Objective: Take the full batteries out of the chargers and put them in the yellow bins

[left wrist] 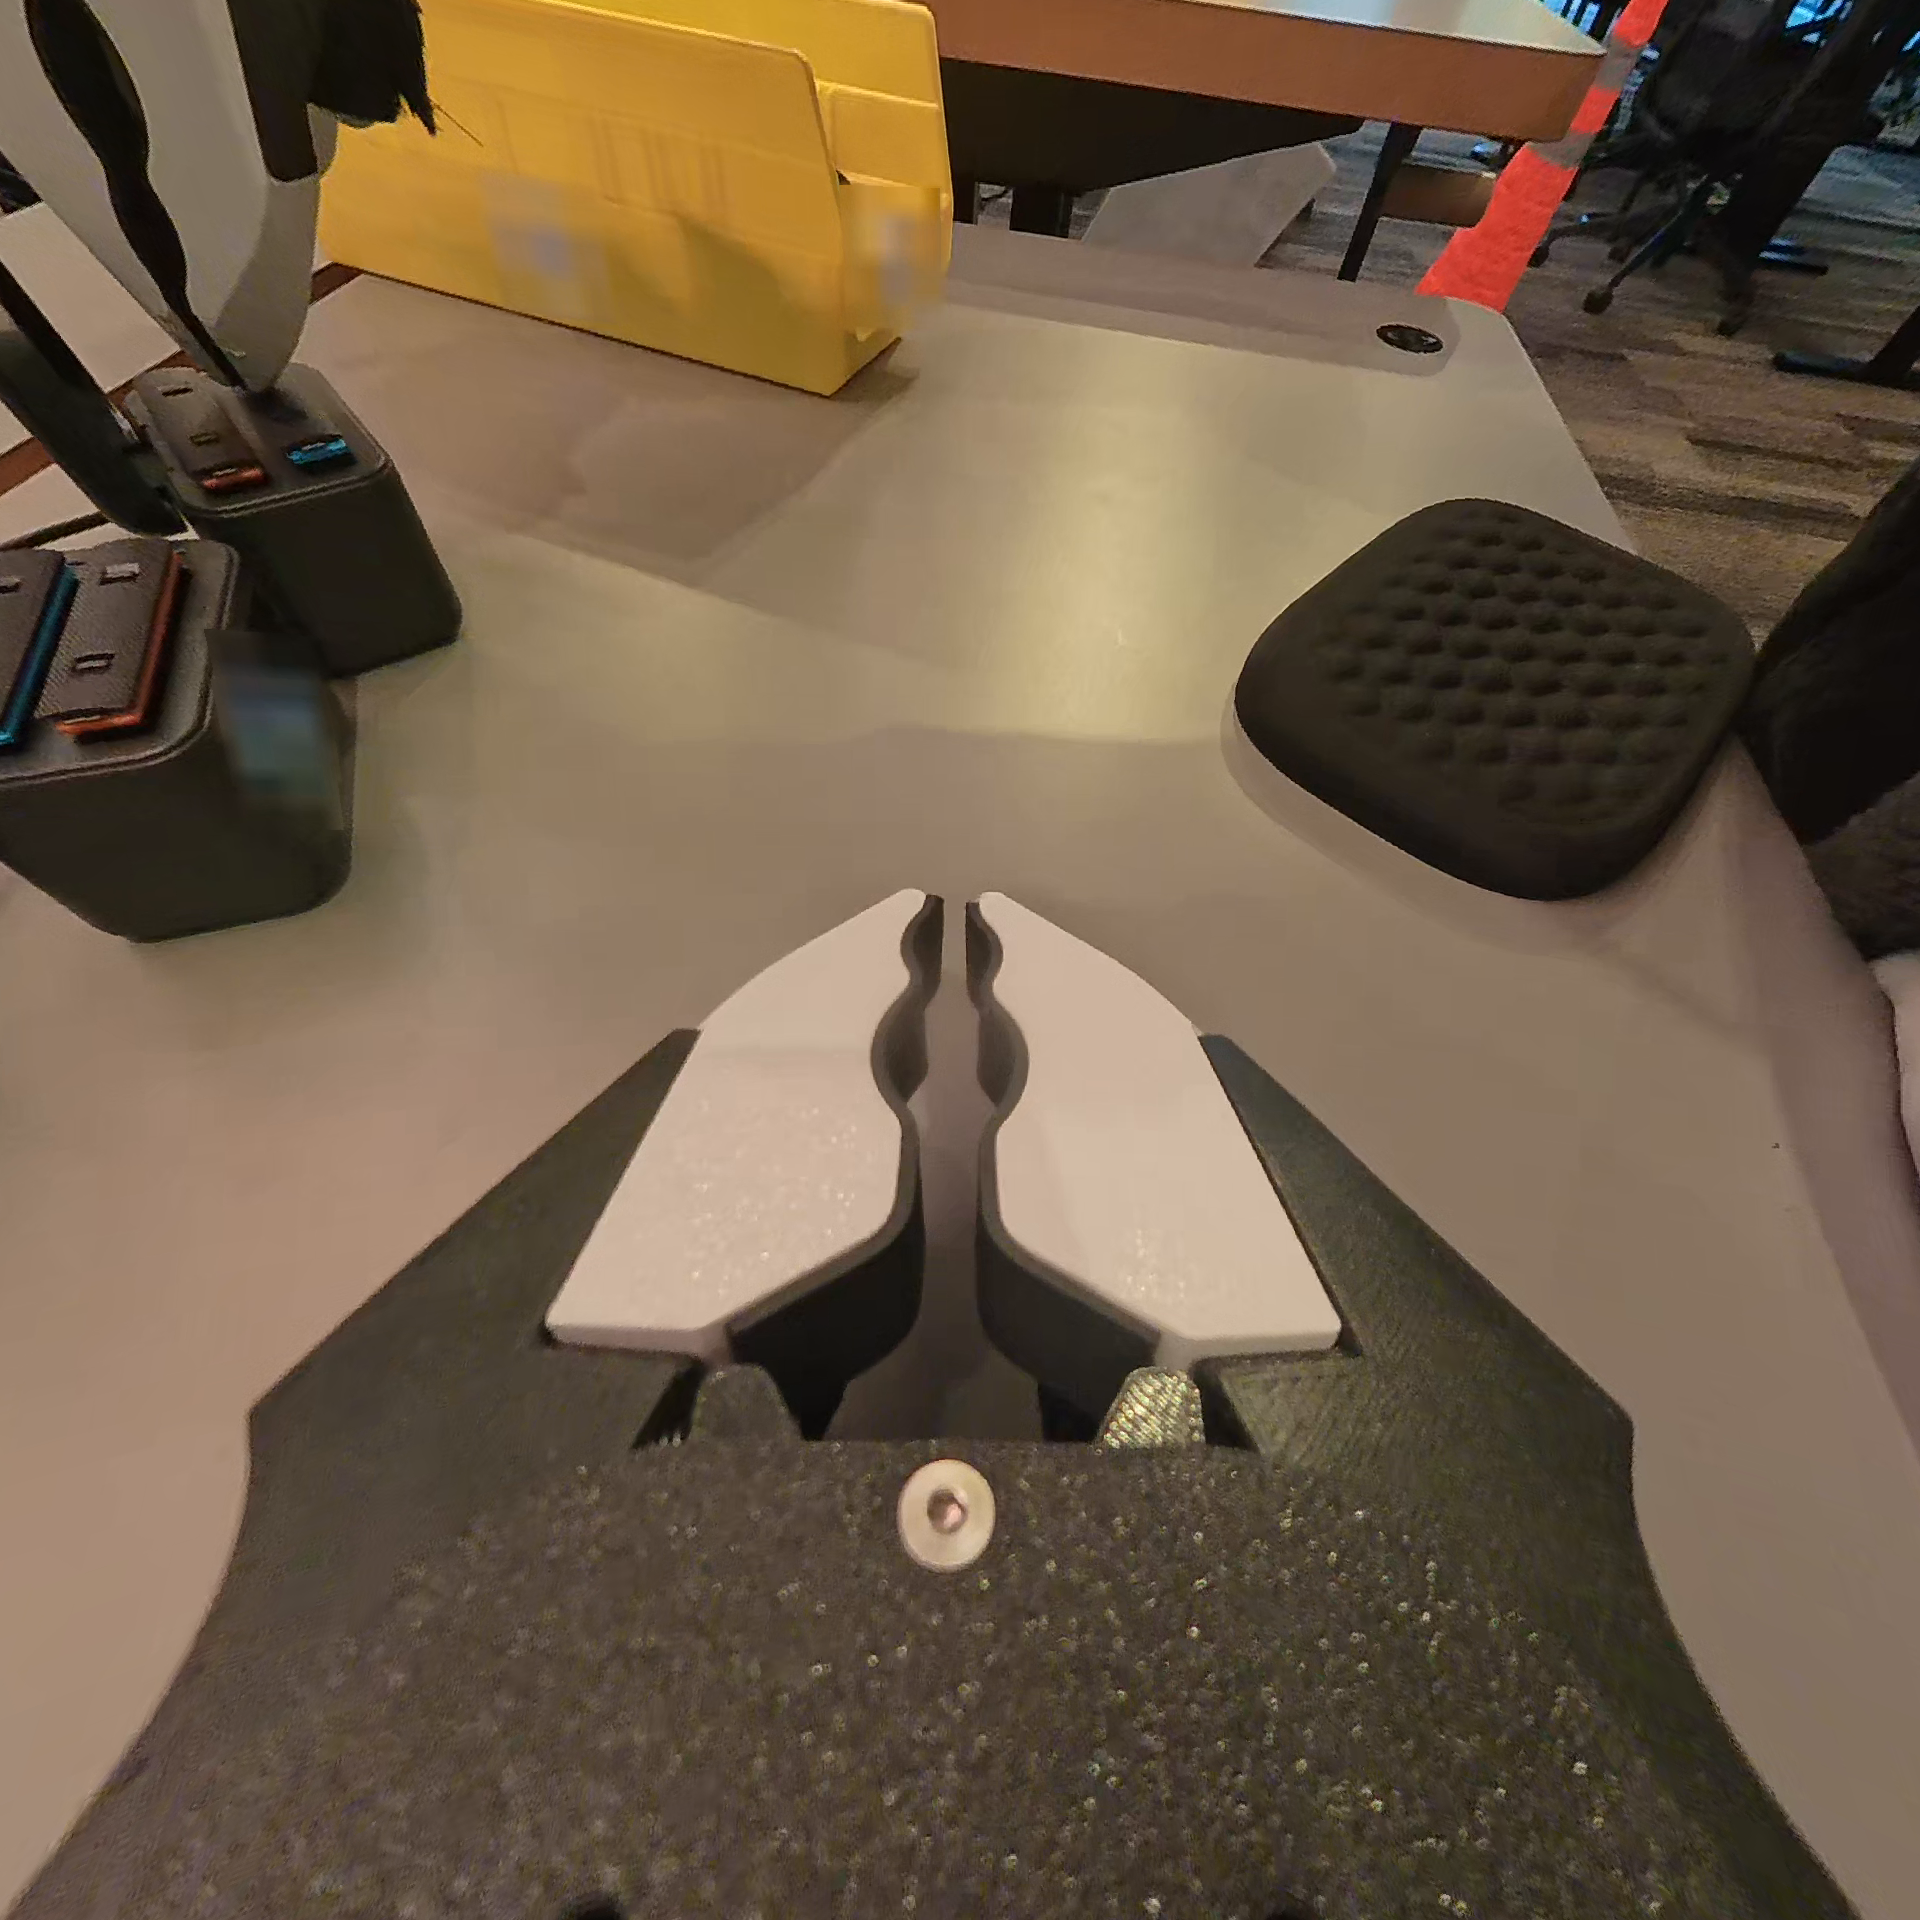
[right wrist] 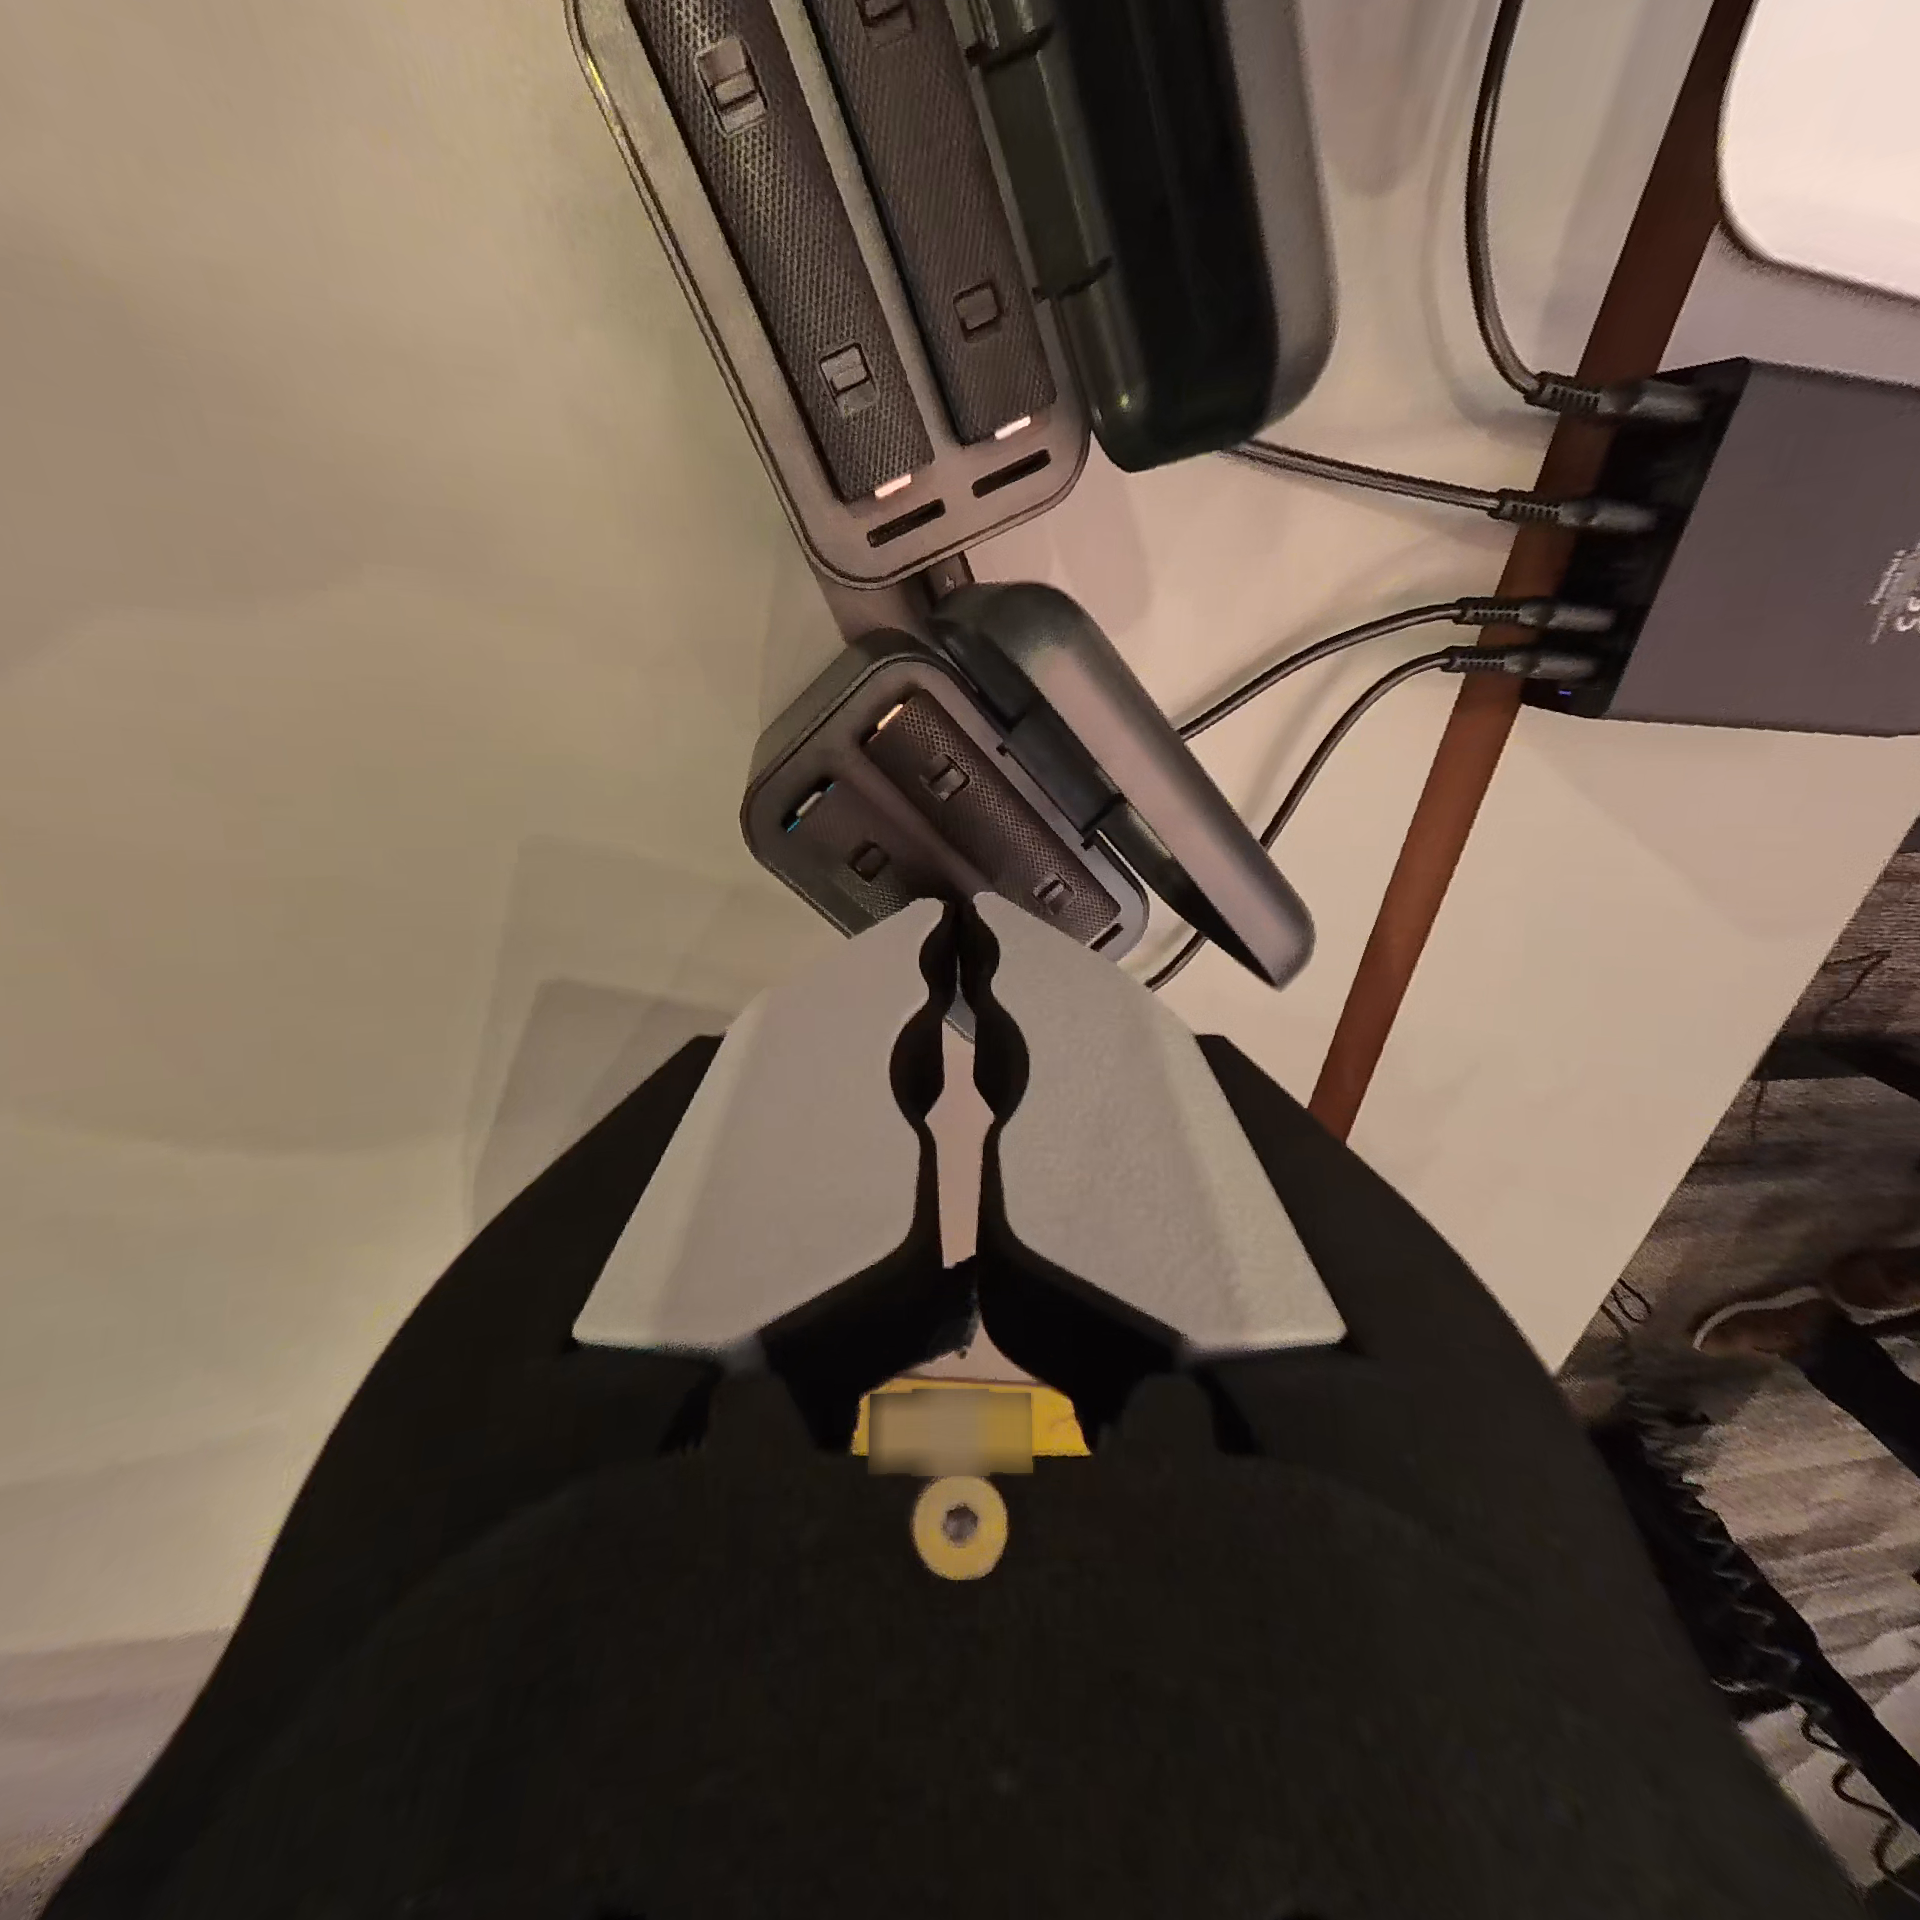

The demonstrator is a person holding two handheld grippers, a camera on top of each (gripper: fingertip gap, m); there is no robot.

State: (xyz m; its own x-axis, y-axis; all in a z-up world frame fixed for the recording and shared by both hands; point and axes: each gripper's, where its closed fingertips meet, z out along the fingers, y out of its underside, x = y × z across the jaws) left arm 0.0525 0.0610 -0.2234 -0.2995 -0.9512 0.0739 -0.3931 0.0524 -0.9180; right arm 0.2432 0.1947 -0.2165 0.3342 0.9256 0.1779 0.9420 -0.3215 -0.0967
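Left gripper (left wrist: 954, 902): jaws nearly together, nothing between, low over bare grey tabletop (left wrist: 935, 644).
Right gripper (right wrist: 961, 906): jaws pressed narrow at rim of nearer charger (right wrist: 831, 821); whether they pinch battery cannot tell.
Nearer charger: two batteries (right wrist: 987, 821) seated, lid (right wrist: 1132, 790) open.
Farther charger (right wrist: 831, 260): two batteries seated.
Yellow bin (left wrist: 644, 177): far side of tabletop, contents hidden.
Black mesh pad (left wrist: 1496, 686): right of left gripper.
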